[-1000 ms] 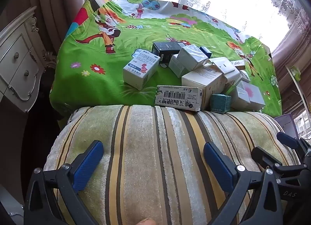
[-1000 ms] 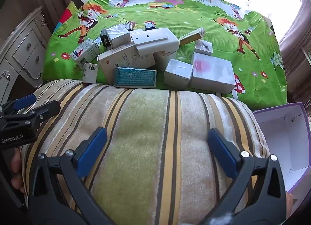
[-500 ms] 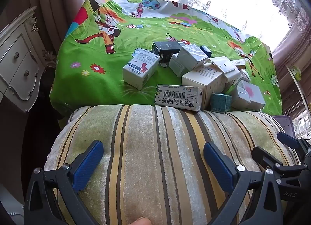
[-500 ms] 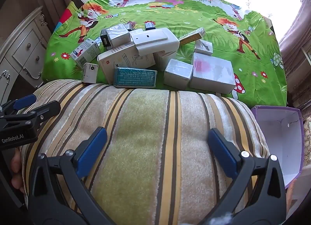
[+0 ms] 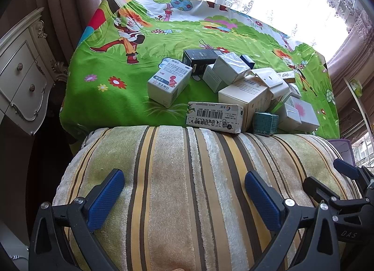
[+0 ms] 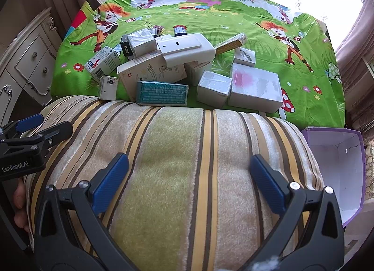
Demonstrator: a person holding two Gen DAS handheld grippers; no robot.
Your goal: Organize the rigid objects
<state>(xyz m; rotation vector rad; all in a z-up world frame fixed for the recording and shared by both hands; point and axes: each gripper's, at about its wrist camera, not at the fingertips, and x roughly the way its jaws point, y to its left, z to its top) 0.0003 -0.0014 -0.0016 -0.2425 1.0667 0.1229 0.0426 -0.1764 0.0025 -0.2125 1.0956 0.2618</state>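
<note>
Several small cartons lie heaped on a green cartoon-print cloth [image 5: 112, 97]: a white medicine box [image 5: 168, 82], a barcode carton [image 5: 213, 117], a teal box [image 6: 162, 93], a big white box with a pink mark [image 6: 254, 88] and a long white box [image 6: 185, 47]. Both grippers hover over a striped plush cushion [image 5: 187, 189], short of the pile. My left gripper [image 5: 184, 197] is open with nothing between its fingers. So is my right gripper [image 6: 189, 182], open and holding nothing. A purple box [image 6: 336, 165], white inside and with nothing in it, stands at the right.
A cream drawer cabinet [image 5: 21, 72] stands at the left beside curtains [image 5: 70, 1]. Bright windows lie behind the cloth. In the right wrist view the left gripper's body [image 6: 25, 151] and a hand [image 6: 19, 203] show at the left edge.
The purple box has come further into the right wrist view, now showing its whole open top. Both grippers have barely moved and stay open.
</note>
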